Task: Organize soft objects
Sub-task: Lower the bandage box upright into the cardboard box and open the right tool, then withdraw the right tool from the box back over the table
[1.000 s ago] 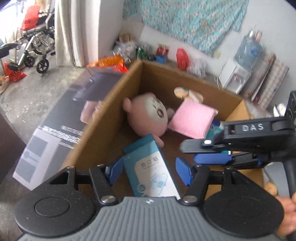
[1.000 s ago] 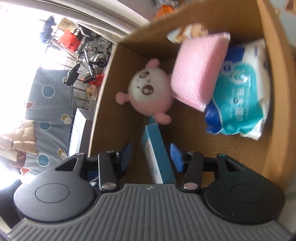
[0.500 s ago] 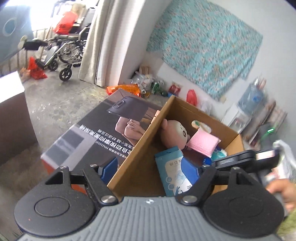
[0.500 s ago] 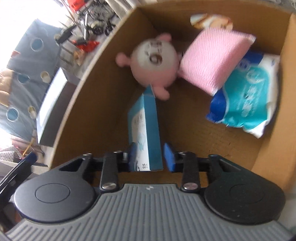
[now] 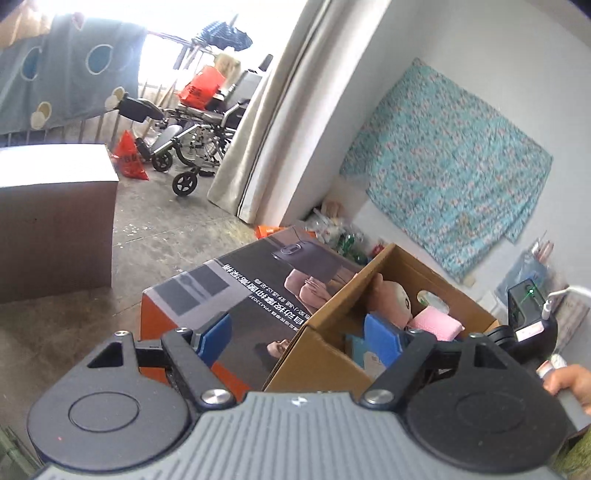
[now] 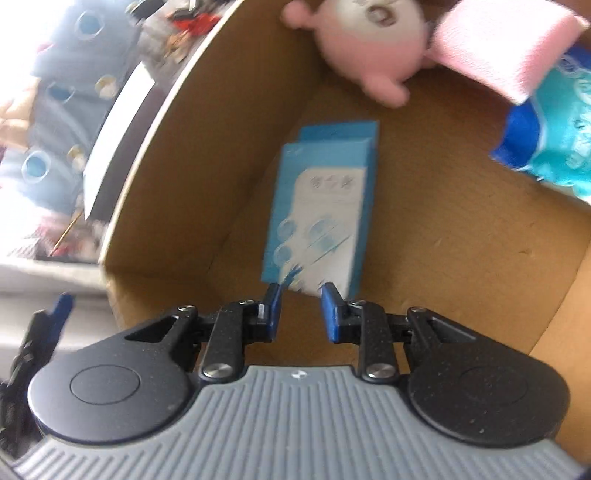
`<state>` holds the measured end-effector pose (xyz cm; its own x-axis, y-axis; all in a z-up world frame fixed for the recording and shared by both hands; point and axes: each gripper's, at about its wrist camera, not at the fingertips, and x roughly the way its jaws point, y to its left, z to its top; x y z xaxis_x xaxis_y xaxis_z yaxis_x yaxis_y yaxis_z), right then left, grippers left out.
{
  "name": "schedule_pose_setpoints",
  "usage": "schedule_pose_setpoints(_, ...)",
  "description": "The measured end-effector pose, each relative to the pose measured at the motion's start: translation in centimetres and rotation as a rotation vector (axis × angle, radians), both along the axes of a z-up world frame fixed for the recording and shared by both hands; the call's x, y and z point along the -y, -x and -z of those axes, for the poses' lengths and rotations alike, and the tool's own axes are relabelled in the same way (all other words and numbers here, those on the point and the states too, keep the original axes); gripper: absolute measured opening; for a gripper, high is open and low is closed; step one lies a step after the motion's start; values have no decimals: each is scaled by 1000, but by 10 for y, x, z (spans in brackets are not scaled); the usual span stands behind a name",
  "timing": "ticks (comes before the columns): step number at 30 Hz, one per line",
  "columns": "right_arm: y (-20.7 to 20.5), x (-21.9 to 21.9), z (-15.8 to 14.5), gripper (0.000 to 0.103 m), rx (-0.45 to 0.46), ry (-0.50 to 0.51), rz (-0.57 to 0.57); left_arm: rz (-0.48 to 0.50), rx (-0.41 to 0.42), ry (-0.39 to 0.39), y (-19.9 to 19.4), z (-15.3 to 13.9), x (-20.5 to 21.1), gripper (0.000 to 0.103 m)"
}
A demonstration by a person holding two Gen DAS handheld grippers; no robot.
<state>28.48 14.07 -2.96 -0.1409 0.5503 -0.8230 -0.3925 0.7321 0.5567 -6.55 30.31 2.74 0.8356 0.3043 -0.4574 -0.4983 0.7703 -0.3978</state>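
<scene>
While my right hand-held gripper [image 6: 301,310] hangs narrow and empty just above the blue rectangular cardboard packet [image 6: 321,214] inside the brown cardboard box [image 6: 461,258], a careless withdrawal could snag it.

Pink plush toy [image 6: 364,35], pink cushion [image 6: 506,44], blue packet [image 6: 550,144] lie boxed.

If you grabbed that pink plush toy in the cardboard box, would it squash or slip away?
The pink plush toy looks stuffed and rounded, so it would probably squash and feel light. Its fuzzy fabric likely grips well, though its round body might roll if nudged.
</scene>
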Motion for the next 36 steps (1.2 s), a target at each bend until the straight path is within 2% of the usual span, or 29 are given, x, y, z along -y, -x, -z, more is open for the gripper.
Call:
schedule_pose_setpoints(3,4,-1,4,28,-148,-55,-24,-44,12,-4,13,10,0,83)
schedule_pose_setpoints(4,4,-2,6,28,-166,-52,-34,-62,11,-3,16,13,0,83)
schedule_pose_setpoints(10,-12,-14,30,30,-189,-8,7,-124,-11,37,27,33,-9,83)
schedule_pose_setpoints(20,-56,6,39,30,-258,-167,229,-166,-94,53,36,61,-13,83)
schedule_pose_setpoints(23,-59,13,40,30,-256,-209,282,-169,-98,77,36,65,-16,83)
schedule_pose_setpoints(27,-68,22,41,30,-254,-254,363,-167,-109,62,33,67,-12,83)
schedule_pose_setpoints(31,-73,23,46,30,-254,-286,396,-152,-110,64,30,68,-7,83)
schedule_pose_setpoints(36,-59,19,64,31,-263,-311,407,-134,-114,61,28,67,2,84)
